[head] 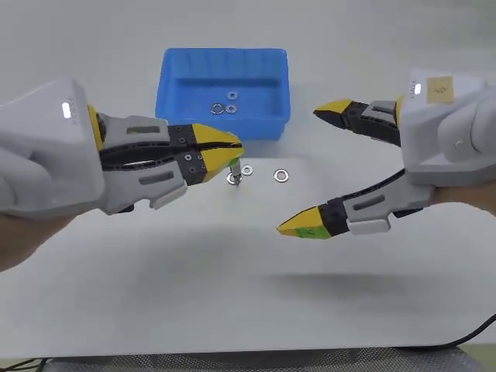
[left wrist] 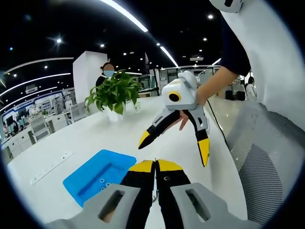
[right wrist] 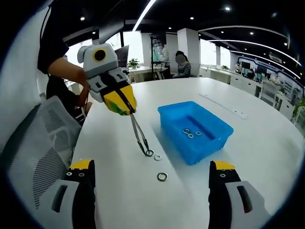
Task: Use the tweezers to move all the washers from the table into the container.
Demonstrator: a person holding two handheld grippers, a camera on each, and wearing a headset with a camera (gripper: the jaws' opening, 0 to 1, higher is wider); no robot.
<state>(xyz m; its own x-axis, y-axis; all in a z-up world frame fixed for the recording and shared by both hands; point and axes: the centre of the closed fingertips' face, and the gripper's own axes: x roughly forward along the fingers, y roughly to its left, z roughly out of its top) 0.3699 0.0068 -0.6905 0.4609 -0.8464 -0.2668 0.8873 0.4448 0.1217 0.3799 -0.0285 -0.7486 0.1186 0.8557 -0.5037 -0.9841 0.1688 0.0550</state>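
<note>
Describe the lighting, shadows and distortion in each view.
Head view: soft even light, sharp, with a faint shadow on the table beneath the right gripper. Left gripper view: strong fisheye bending, the ceiling strips glare, and the left gripper looms large. Right gripper view: same curvature, yet the washers and tweezers look crisp.

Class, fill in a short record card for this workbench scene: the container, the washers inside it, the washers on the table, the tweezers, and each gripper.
container: blue, open-topped, on the white table
washers inside: three
washers on table: three, just in front of the container
left gripper: shut on the tweezers
tweezers: tips down at one washer on the table
right gripper: open, holding nothing
</note>
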